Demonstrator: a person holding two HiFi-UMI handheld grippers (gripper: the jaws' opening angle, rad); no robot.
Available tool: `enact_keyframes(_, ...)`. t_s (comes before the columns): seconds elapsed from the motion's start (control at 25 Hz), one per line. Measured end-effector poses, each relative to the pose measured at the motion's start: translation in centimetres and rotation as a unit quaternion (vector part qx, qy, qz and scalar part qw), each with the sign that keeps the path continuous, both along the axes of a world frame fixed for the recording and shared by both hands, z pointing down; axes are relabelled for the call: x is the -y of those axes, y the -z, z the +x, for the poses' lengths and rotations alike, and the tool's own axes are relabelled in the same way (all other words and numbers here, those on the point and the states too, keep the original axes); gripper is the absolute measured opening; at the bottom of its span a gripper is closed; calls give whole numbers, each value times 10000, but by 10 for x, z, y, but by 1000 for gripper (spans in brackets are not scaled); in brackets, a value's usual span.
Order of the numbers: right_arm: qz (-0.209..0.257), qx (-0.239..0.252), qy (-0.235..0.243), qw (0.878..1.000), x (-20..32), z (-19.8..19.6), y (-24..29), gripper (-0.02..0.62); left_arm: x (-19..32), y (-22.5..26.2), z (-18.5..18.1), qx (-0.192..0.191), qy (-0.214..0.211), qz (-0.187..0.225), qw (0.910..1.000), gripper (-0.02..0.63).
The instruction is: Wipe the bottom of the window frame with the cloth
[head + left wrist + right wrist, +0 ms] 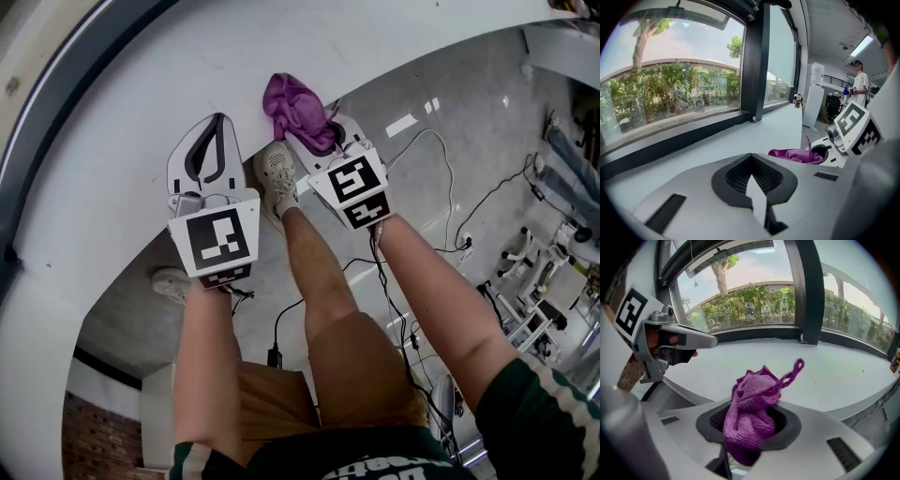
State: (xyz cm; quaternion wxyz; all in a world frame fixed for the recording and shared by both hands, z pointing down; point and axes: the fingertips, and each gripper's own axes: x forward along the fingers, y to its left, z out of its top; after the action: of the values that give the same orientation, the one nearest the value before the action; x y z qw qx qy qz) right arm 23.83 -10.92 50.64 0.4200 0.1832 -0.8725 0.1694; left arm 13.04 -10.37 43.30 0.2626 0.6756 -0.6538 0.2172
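A: Right claw (pixel 339 141) pinches cloth (pixel 751 413), bunched at its tips, over sill (pixel 112 187). Left claw (pixel 221 119) pressed together, empty.
B: Risk: loose bunch could snag, slip out; frame (pixel 754 333) beyond tips gets missed.

The left forearm (pixel 208 366) and right forearm (pixel 441 300) reach forward side by side toward the white sill (pixel 112 141). The left tongs (pixel 219 120) lie over the sill, closed tip to tip, with nothing between them. The right tongs (pixel 334 131) sit at the sill's edge, clamped on a bunched purple cloth (pixel 298 105).
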Motion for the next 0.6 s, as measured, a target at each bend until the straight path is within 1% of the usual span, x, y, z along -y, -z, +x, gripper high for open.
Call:
enact_keyframes(0.2,-82,18,165,9998,-15,-15,0,143,-13,-1,-17,-18,222,-20,9997,5)
enact_keyframes(0.4,-107,33,548,9984,-42,-38,2,143,-31,1,-36,20,380,-24,9993,5)
enact_keyframes(0.6,-189,-19,795,9967,-64,-58,2,143,-49,2,-51,20,551,-79,9984,5)
